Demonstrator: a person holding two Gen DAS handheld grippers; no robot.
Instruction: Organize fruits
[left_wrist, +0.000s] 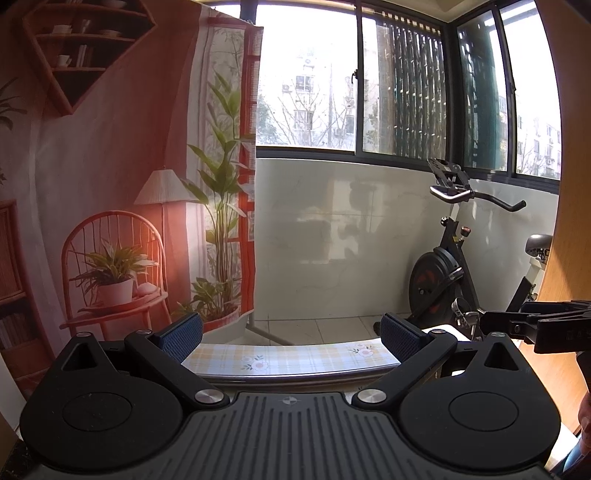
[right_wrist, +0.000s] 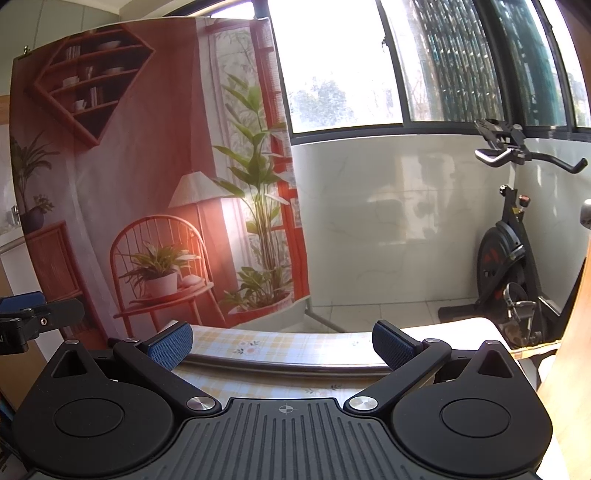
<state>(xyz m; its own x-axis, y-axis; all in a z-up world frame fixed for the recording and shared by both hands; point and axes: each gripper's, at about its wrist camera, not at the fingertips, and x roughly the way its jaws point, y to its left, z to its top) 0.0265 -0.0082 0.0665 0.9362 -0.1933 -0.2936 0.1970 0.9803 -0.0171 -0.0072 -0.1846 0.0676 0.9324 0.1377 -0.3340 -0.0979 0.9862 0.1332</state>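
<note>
Blue textured pads line the fingers of both grippers, and each pair stands spread wide with nothing between. The left gripper (left_wrist: 291, 332) points level across a table (left_wrist: 288, 360) covered in a pale yellow checked cloth with small flower prints; only a narrow strip of that cloth shows, running to the far edge, past a metal rim that crosses the view just ahead of the gripper. The right gripper (right_wrist: 282, 341) hangs over the same table, released too, its fingers (right_wrist: 170, 345) framing the cloth and that rim. In the left wrist view the right gripper enters side-on at the right edge, near the table's right corner; in the right wrist view the left gripper shows at the left edge.

No fruit can be seen in either view, so I cannot tell where it lies.

Beyond the far edge hangs a printed backdrop (right_wrist: 147, 184) of a red room with a chair, lamp and plants. An exercise bike (right_wrist: 517, 258) stands by the white tiled wall under large windows (left_wrist: 369, 81).
</note>
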